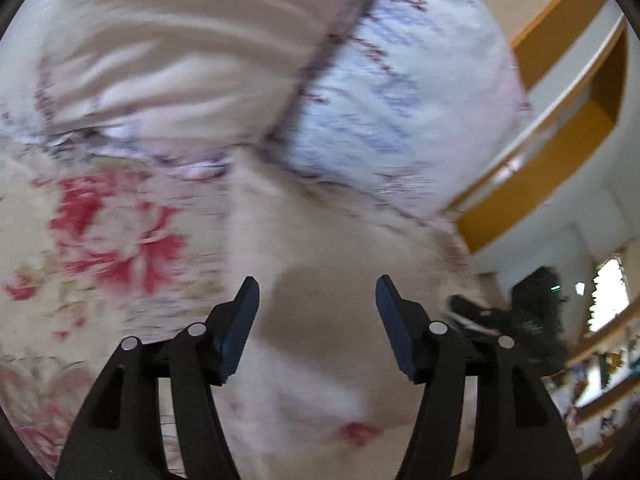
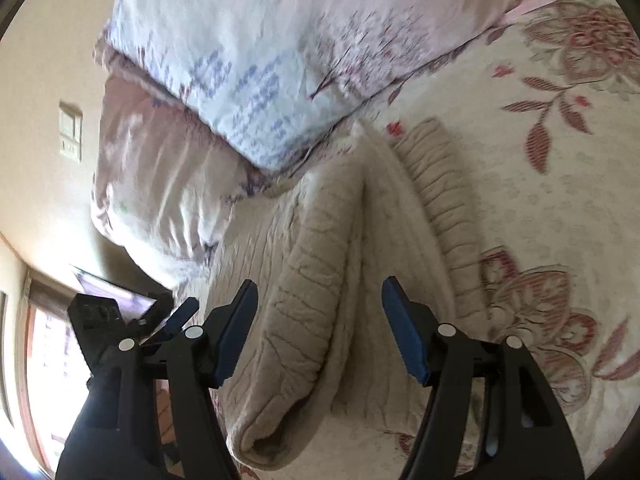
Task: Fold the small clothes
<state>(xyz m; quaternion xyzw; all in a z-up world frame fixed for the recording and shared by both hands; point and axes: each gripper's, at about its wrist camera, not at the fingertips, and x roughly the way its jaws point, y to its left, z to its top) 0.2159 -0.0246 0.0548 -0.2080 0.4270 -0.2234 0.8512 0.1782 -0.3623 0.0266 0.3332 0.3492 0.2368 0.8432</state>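
A beige cable-knit garment (image 2: 320, 264) lies on the flowered bedspread (image 2: 560, 184), with one part rolled over and a ribbed edge on its right side. My right gripper (image 2: 319, 286) is open and empty, hovering just above the garment. In the blurred left wrist view the same beige garment (image 1: 320, 240) lies below my left gripper (image 1: 317, 282), which is open and empty. The other gripper (image 1: 520, 320) shows at the right of the left wrist view, and at the lower left of the right wrist view (image 2: 120, 320).
Two pale floral pillows (image 2: 260, 60) lie against the wall beyond the garment, also seen in the left wrist view (image 1: 240, 60). A wall switch (image 2: 70, 130) is on the left wall. A wooden shelf (image 1: 560, 128) and a window (image 1: 608, 292) are to the right.
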